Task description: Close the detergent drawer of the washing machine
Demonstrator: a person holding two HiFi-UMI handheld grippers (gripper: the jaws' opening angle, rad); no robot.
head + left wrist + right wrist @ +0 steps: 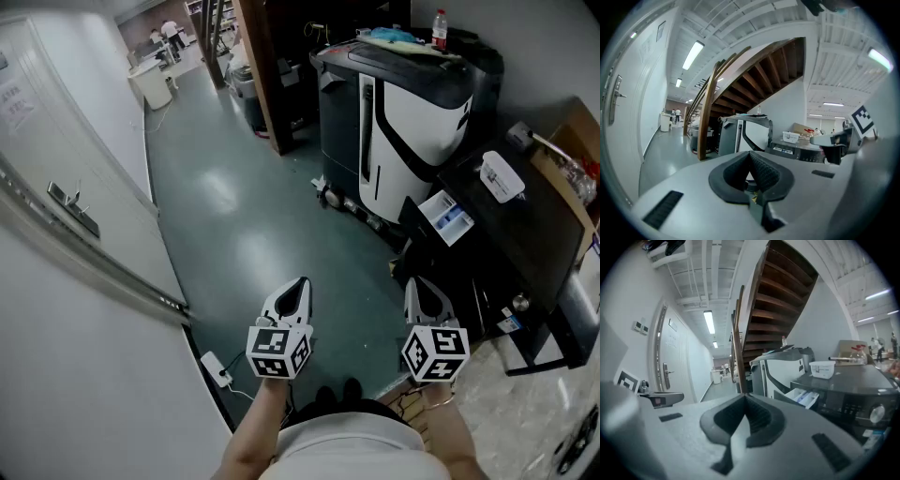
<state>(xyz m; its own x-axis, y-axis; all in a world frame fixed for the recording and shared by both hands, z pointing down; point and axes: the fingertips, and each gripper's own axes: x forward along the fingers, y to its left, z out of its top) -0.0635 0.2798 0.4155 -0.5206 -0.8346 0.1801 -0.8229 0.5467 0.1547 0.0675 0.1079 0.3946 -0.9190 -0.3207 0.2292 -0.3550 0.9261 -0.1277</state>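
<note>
The black washing machine [525,230] stands at the right in the head view. Its white detergent drawer [445,217] sticks out open, with blue inside; the right gripper view shows the drawer [802,397] ahead to the right. My left gripper [300,284] and right gripper [418,284] are held side by side over the floor, short of the machine and apart from it. The right one is nearer the drawer. Both point forward, slightly down. The left gripper [750,157] is shut and empty, and the right gripper [745,398] is also shut with nothing in it.
A white tub [502,176] sits on the washer top, with a cardboard box [572,155] beside it. A large white and black machine [412,103] stands beyond. A white door [66,178] lines the left wall, and a power strip [217,367] lies on the floor. A wooden stair post [267,75] rises at the back.
</note>
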